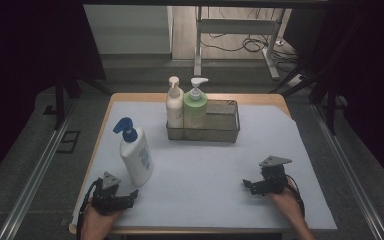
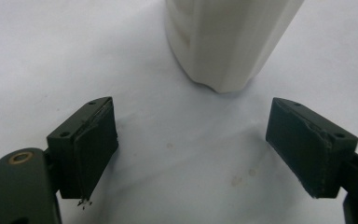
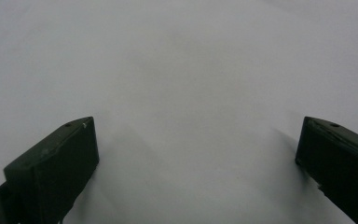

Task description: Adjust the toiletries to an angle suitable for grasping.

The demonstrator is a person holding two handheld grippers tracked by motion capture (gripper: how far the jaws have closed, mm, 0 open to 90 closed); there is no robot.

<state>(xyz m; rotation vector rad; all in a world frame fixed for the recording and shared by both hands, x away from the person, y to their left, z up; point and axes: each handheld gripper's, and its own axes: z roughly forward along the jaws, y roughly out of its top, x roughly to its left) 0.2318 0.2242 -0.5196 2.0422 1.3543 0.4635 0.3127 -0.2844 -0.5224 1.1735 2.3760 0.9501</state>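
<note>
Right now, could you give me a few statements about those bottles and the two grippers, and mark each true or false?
1. The blue-capped bottle stands in the wire basket. False: it stands on the white sheet, outside the basket.
2. Two pump bottles stand in the basket's left end. True: a cream bottle and a green bottle.
3. The left gripper is shut on the blue-capped bottle. False: its jaws are open, just short of the bottle.
4. The right gripper is open and holds nothing. True.
5. The basket's right half is free of bottles. True.
</note>
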